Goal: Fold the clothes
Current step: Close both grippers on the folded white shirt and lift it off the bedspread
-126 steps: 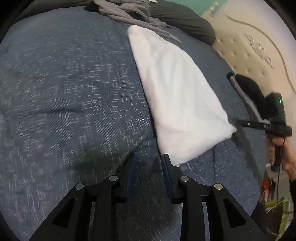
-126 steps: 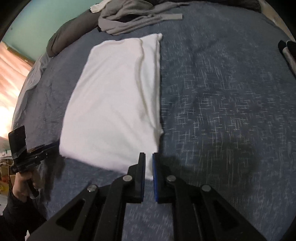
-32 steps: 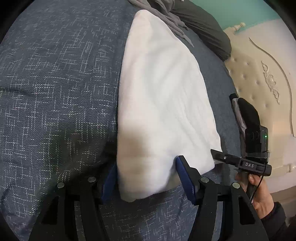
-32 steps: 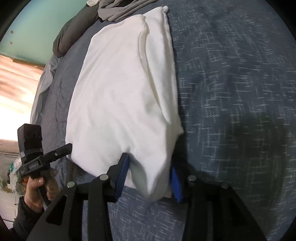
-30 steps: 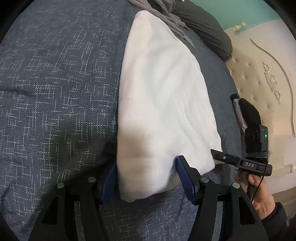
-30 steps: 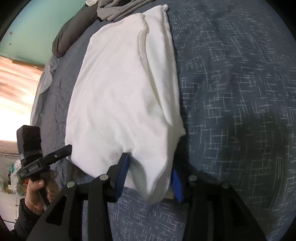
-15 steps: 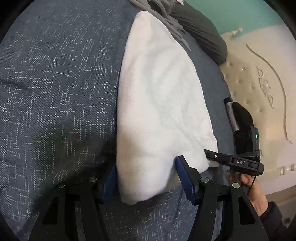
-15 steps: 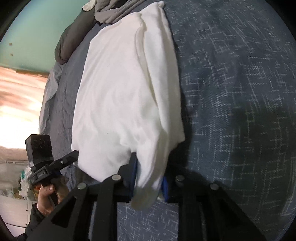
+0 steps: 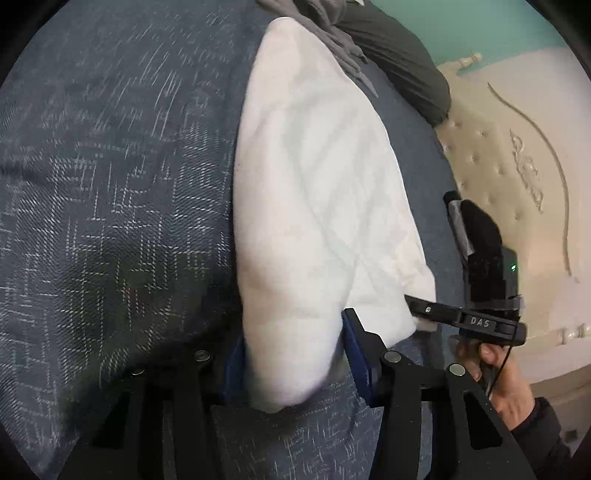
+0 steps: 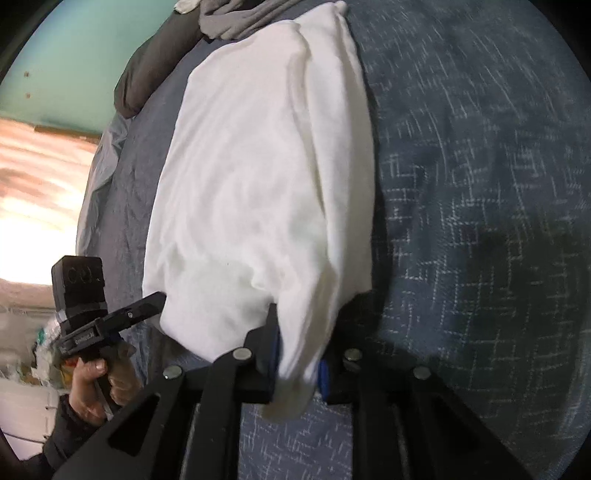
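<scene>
A folded white garment [image 9: 314,184] lies lengthwise on the blue patterned bedspread [image 9: 110,184]. My left gripper [image 9: 291,354] grips its near left corner, and a thick fold fills the gap between the blue pads. In the right wrist view the same white garment [image 10: 258,166] has its near right corner pinched in my right gripper [image 10: 298,354], and a tail of cloth hangs below the pads. Each gripper shows in the other's view: the right gripper [image 9: 413,304] at the cloth's right corner, the left gripper [image 10: 157,297] at its left corner. The near edge is raised off the bed.
Crumpled grey clothes [image 9: 325,22] and a dark pillow [image 9: 399,55] lie at the far end of the bed. A cream tufted headboard [image 9: 517,166] stands to the right. The person's hand [image 10: 92,387] holds the left gripper's handle. Bare bedspread [image 10: 480,184] stretches right of the garment.
Both grippers went from open around the garment's near corners to closed on them, the right first. The near edge has begun to rise and both cameras are moving.
</scene>
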The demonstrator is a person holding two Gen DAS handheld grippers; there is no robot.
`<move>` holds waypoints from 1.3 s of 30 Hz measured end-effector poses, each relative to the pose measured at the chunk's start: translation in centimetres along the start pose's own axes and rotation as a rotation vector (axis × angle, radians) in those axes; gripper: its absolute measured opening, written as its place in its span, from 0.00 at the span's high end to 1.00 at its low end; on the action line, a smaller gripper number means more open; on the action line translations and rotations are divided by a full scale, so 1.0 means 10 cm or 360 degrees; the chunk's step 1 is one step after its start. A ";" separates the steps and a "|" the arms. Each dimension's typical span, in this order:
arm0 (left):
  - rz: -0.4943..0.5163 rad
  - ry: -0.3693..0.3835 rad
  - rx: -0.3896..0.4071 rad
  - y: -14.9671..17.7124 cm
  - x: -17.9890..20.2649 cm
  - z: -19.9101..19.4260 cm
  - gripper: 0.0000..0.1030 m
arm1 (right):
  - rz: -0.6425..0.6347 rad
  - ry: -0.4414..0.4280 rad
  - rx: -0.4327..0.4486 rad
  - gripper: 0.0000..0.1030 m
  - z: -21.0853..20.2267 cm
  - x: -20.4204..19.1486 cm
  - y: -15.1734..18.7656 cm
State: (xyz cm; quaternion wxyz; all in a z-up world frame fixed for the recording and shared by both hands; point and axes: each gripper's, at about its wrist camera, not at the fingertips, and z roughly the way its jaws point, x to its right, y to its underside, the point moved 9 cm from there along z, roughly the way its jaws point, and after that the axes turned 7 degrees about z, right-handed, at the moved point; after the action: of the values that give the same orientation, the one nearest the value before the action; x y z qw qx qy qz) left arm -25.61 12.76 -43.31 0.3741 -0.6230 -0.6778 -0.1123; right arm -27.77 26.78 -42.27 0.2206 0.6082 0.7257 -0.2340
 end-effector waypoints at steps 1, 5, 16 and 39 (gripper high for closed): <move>-0.0010 0.0015 0.0004 -0.01 -0.01 0.01 0.49 | -0.0002 -0.0007 0.0002 0.83 0.01 0.01 0.00; 0.0019 -0.0001 0.0023 -0.03 0.05 0.06 0.49 | -0.0026 -0.0016 0.0023 0.85 0.01 0.01 0.02; 0.0222 -0.0083 0.0110 -0.20 0.45 -0.46 0.65 | -0.0160 -0.0139 0.0179 0.90 -0.54 -0.37 -0.06; 0.0582 0.0179 0.0372 -1.15 2.92 -1.41 0.67 | -0.0383 -0.0143 0.0680 0.91 -3.00 -1.36 -0.69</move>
State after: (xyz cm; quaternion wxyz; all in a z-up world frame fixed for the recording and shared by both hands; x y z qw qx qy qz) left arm -29.51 23.93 -11.01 0.4951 -0.6806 -0.5401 0.0020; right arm -33.41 33.39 -9.71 0.0897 0.5393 0.7163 -0.4335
